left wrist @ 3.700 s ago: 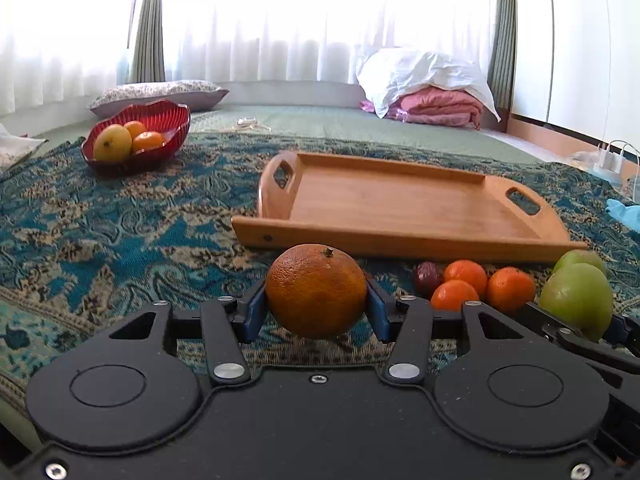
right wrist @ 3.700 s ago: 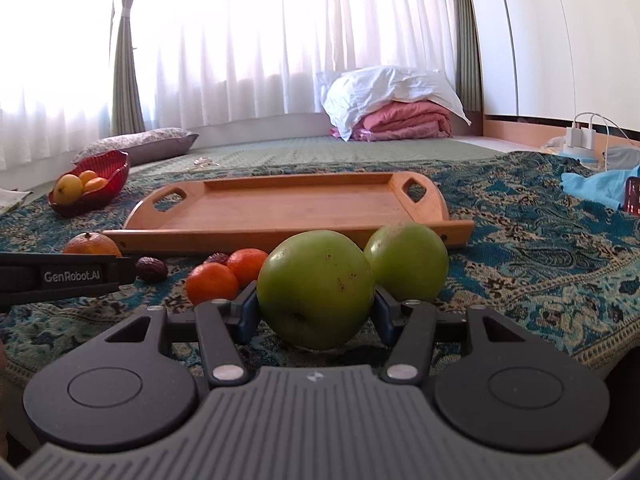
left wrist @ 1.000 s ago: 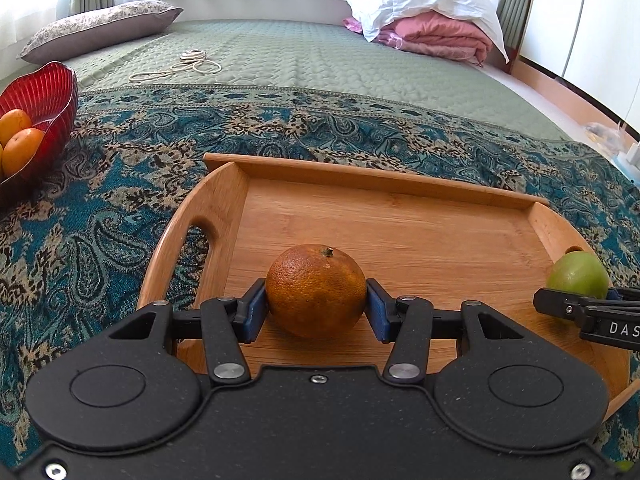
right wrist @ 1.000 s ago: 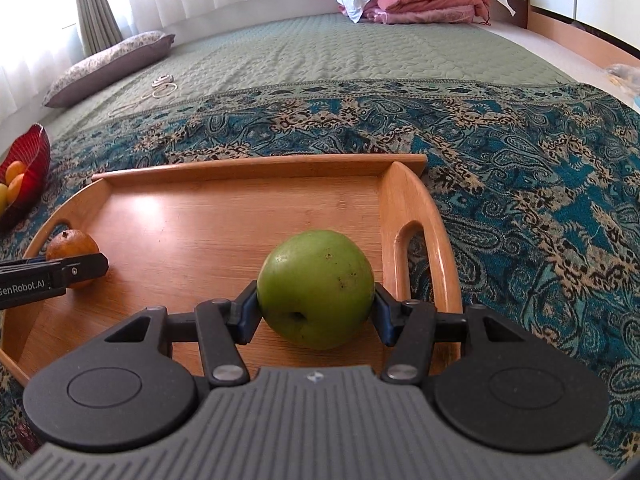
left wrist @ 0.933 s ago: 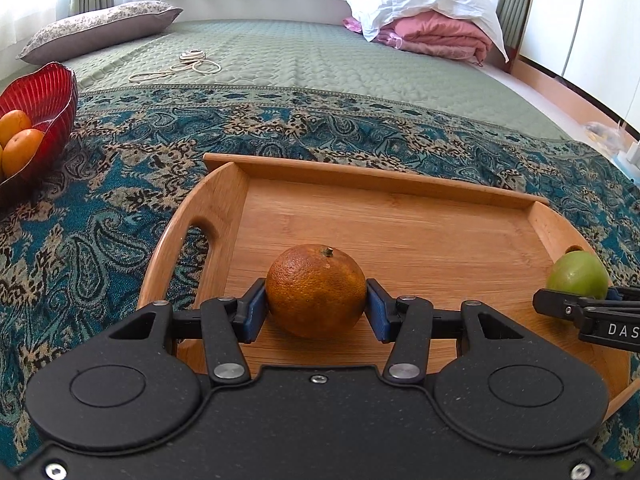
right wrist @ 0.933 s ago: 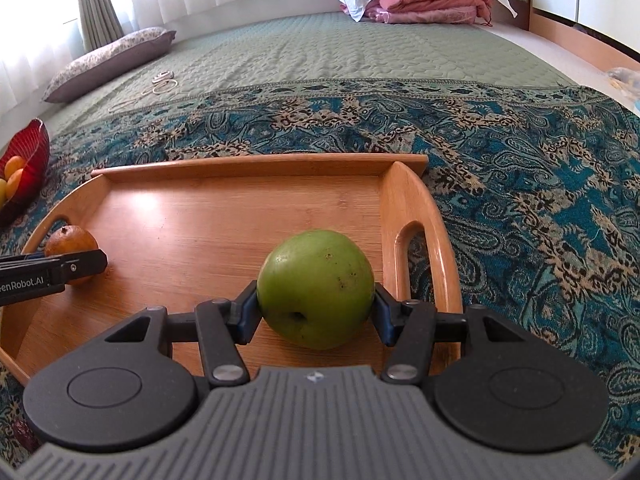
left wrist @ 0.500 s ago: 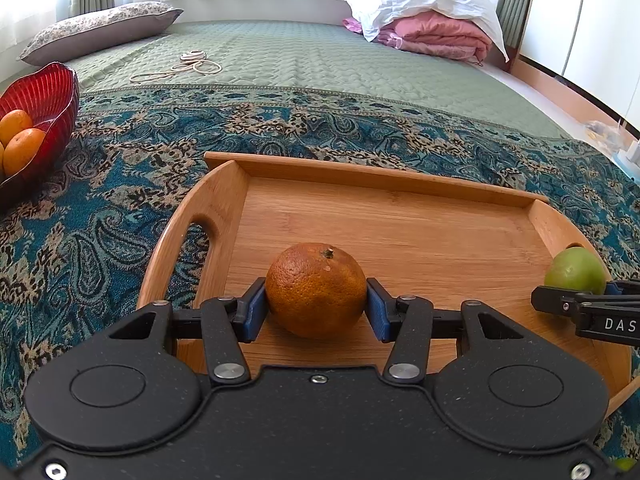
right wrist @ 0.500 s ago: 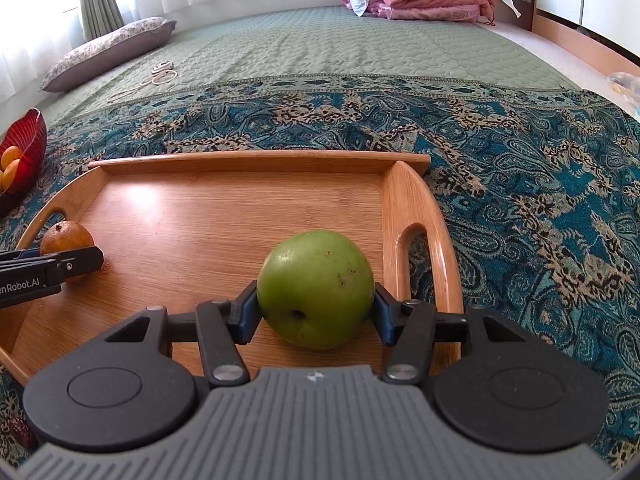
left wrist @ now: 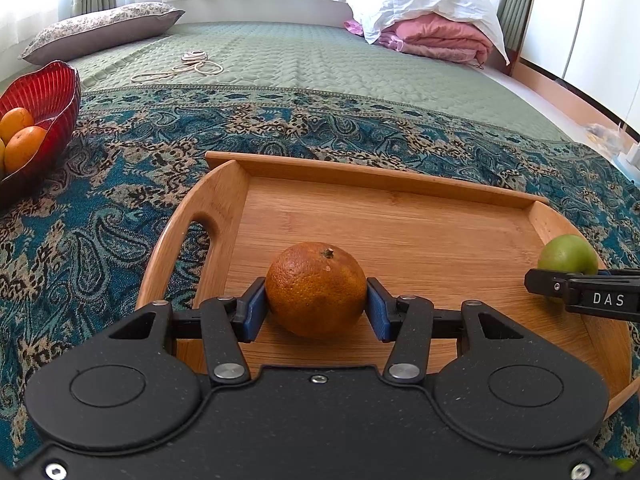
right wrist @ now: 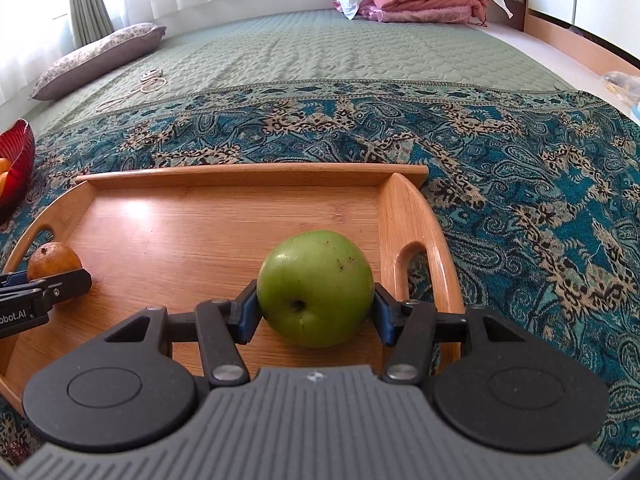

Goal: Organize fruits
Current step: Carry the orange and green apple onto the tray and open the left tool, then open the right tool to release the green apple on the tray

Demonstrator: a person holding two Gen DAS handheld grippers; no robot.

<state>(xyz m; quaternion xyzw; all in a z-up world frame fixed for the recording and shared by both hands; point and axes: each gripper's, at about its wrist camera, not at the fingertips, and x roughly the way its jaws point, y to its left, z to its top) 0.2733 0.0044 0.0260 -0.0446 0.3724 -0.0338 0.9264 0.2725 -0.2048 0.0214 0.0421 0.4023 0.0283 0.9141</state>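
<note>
My left gripper [left wrist: 316, 306] is shut on an orange [left wrist: 316, 289] at the near left of the wooden tray [left wrist: 400, 236]. The orange looks to rest on or just above the tray floor. My right gripper [right wrist: 315, 312] is shut on a green apple [right wrist: 315, 288] at the near right of the same tray [right wrist: 200, 232], beside its right handle. Each gripper shows in the other's view: the right one with the apple [left wrist: 566, 254] at the tray's right end, the left one with the orange [right wrist: 52, 261] at its left end.
A red bowl [left wrist: 44, 92] with oranges stands on the patterned cloth to the left. A cord [left wrist: 188, 66], a pillow [left wrist: 100, 30] and folded bedding [left wrist: 432, 32] lie further back on the green bed. Cloth surrounds the tray.
Both grippers have eased slightly lower and nearer over the tray with their fruits. The pads have loosened a little from the orange and the apple.
</note>
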